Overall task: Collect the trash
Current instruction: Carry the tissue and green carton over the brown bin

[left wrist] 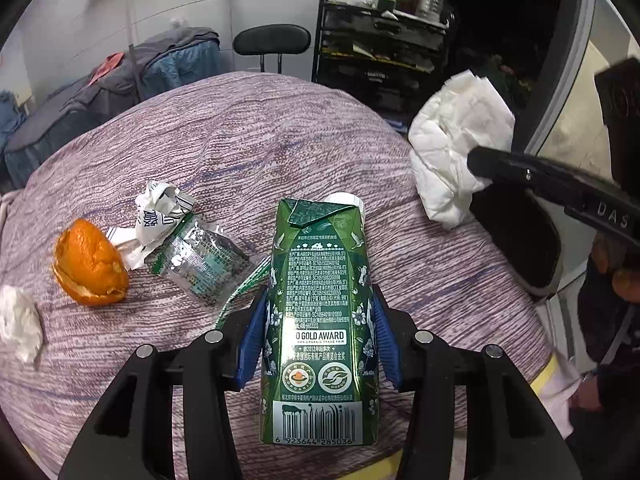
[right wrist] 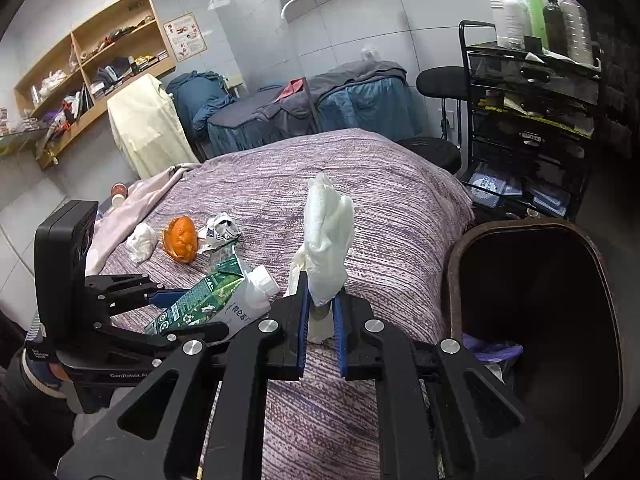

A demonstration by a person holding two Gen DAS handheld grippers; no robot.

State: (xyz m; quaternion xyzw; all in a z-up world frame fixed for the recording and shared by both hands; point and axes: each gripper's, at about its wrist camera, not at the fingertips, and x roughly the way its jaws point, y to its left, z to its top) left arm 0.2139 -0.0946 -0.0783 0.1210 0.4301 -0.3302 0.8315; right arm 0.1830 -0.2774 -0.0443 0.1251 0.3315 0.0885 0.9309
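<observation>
The left gripper point(left wrist: 318, 336) clamped a green milk carton point(left wrist: 320, 320) over the purple bedspread point(left wrist: 248, 140). The right gripper point(right wrist: 322, 320) pinched a crumpled white tissue point(right wrist: 328, 240) just left of the dark trash bin point(right wrist: 536, 320). Farther left on the bedspread lay an orange peel point(left wrist: 90, 268), a foil wrapper point(left wrist: 200, 264) and another tissue wad point(left wrist: 18, 324).

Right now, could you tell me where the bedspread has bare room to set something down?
The far half of the bedspread, beyond the tissue wad held in the right gripper, lies bare. So does the near strip beside the bin. It is crowded to the left, around the orange peel, crumpled wrappers and the carton in the left gripper.
</observation>
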